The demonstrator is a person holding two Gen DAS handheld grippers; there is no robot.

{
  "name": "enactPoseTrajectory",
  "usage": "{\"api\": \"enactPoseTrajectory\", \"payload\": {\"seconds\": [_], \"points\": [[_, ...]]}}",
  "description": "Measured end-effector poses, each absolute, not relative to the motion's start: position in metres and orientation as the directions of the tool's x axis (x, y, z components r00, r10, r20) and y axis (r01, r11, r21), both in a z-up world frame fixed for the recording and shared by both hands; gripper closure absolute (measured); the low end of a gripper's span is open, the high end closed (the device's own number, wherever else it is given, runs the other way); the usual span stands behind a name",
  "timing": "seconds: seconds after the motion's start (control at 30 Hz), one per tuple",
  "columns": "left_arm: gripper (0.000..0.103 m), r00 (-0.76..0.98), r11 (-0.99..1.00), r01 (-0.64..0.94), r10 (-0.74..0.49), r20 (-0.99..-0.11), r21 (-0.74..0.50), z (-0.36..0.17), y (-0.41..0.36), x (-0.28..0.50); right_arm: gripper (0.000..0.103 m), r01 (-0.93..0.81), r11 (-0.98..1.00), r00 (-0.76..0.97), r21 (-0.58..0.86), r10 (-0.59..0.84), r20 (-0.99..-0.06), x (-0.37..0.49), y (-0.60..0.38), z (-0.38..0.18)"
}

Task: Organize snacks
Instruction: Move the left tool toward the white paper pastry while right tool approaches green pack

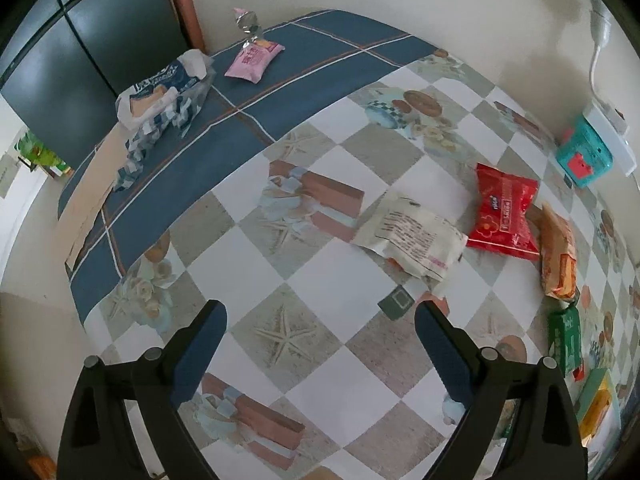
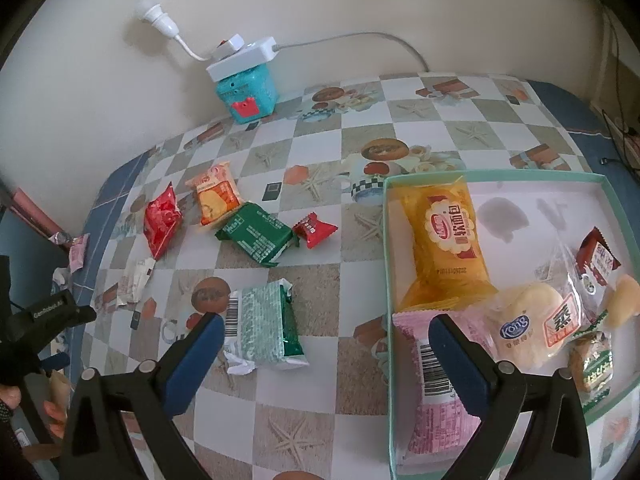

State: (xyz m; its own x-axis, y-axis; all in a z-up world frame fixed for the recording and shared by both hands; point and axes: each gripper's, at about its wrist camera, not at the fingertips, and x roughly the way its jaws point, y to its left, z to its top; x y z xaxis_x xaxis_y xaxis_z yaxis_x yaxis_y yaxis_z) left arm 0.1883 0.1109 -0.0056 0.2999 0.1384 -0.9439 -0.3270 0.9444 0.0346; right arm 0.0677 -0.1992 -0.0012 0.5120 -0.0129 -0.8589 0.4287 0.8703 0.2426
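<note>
Right gripper (image 2: 324,334) jaws wide — holding nothing.

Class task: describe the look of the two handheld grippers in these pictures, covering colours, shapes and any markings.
Both the left gripper and the right gripper have black, angular plastic frames, dark blue pads on the fingers and round silver pivot pins. Seen from the right wrist camera, the left gripper's black body carries small white "GenRobot.AI" lettering.

Bare tablecloth (image 2: 320,300) lies between green packet (image 2: 262,330) and box (image 2: 387,240).
</note>
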Motion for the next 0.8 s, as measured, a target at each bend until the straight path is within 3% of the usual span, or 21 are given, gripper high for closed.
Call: {"api": "enactPoseTrajectory", "payload": {"seconds": [0.5, 0.8], "points": [[0.008, 0.251, 0.909, -0.415, 0.08, -0.965, -0.033, -0.031, 0.155, 0.198, 0.0, 0.354, 0.925, 0.437, 0.138, -0.034, -0.899, 0.09, -0.158, -0.028], [0.008, 0.244, 0.925, -0.371, 0.013, -0.97, -0.081, -0.043, 0.143, 0.209, 0.0, 0.33, 0.941, 0.396, 0.075, -0.066, -0.916, 0.107, -0.143, -0.045]]}}
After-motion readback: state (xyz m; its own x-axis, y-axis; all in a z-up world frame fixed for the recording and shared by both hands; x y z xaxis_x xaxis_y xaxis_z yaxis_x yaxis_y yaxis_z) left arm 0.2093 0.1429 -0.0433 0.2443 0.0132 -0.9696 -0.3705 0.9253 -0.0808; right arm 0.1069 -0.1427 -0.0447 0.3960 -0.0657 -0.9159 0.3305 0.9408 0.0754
